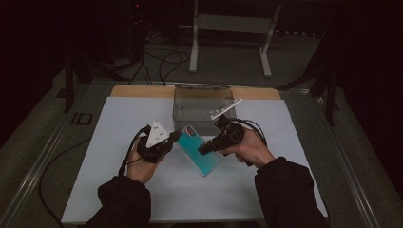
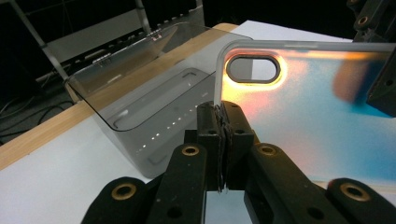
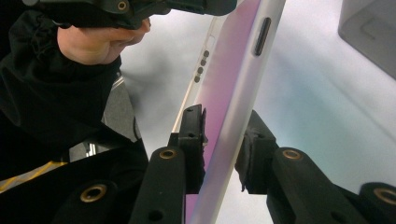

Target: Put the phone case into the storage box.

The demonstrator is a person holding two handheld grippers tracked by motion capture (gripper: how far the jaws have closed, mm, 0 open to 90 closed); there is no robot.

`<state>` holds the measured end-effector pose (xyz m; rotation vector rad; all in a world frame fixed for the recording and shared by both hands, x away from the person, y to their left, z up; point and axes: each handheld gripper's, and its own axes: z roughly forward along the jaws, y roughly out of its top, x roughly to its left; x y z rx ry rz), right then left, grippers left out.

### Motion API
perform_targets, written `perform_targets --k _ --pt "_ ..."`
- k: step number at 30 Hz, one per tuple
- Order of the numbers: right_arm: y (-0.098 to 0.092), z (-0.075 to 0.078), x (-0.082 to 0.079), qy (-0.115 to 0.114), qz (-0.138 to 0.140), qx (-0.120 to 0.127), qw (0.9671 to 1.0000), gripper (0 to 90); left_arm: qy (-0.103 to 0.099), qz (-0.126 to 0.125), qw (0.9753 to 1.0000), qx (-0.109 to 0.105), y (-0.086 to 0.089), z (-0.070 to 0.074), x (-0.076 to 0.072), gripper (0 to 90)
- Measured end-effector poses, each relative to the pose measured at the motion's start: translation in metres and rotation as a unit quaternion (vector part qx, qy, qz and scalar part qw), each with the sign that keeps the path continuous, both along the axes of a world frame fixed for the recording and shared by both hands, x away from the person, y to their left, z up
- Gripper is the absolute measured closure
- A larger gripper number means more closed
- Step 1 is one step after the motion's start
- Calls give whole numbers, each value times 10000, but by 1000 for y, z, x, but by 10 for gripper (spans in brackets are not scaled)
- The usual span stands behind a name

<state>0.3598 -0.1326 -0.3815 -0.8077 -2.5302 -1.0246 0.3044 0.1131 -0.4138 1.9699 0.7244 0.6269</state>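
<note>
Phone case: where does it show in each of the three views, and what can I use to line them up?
High view: the phone case lies at centre, held between both tongs.
Left gripper view: right half, its edge pinched below the camera cutout.
Right gripper view: edge-on, running up the middle.
Shared landmark: the clear box, behind the case.

In the right gripper view, the phone case (image 3: 233, 93) is cut at the top and bottom edges. The clear box (image 3: 369, 32), upper right, is cropped by the frame corner.
</note>
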Motion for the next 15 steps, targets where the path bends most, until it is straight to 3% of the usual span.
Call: perform_targets --k 6,9,15 --pt "-1 2 0 317 -229 -150 9991 756 10 -26 10000 0 -3 -2 0 893" --pt "-2 3 0 700 -416 -218 9964 759 3 -37 10000 32 -4 -3 0 893" --pt "-2 4 -1 779 -402 -228 9959 752 -1 -37 10000 1 -6 -3 0 893"
